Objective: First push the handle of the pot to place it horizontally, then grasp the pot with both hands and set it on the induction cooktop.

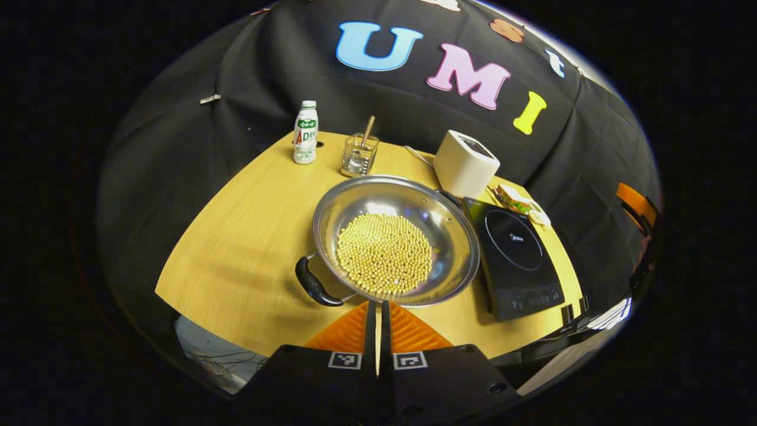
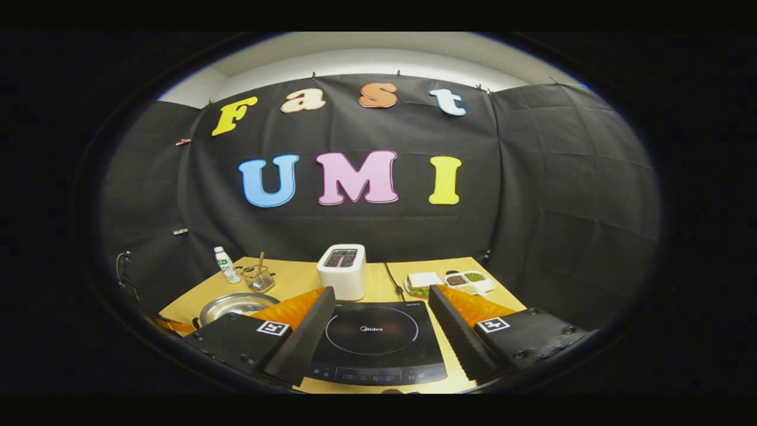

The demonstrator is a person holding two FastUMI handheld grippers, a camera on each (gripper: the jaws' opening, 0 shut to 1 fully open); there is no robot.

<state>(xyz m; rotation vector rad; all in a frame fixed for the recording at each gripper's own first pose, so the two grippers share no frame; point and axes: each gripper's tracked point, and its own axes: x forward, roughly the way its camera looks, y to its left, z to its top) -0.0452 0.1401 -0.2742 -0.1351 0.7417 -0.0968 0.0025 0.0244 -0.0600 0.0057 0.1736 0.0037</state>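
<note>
A shallow steel pot (image 1: 395, 236) holding several yellow beans sits on the wooden table (image 1: 248, 236), just left of the black induction cooktop (image 1: 514, 254). One black handle (image 1: 313, 284) points toward the near left; the other handle (image 1: 449, 197) sits at the far right rim. My left gripper (image 1: 378, 307) is shut, its tips at the pot's near rim with nothing held. In the right gripper view, my right gripper (image 2: 381, 316) stands open above the cooktop (image 2: 375, 340), and the pot (image 2: 233, 306) lies to the left.
A white toaster (image 1: 465, 163) stands behind the cooktop. At the back are a small bottle (image 1: 306, 133) and a glass holder with a stick (image 1: 358, 155). Food items (image 1: 520, 204) lie at the far right. A compartment tray of beans (image 2: 470, 281) sits at the back right.
</note>
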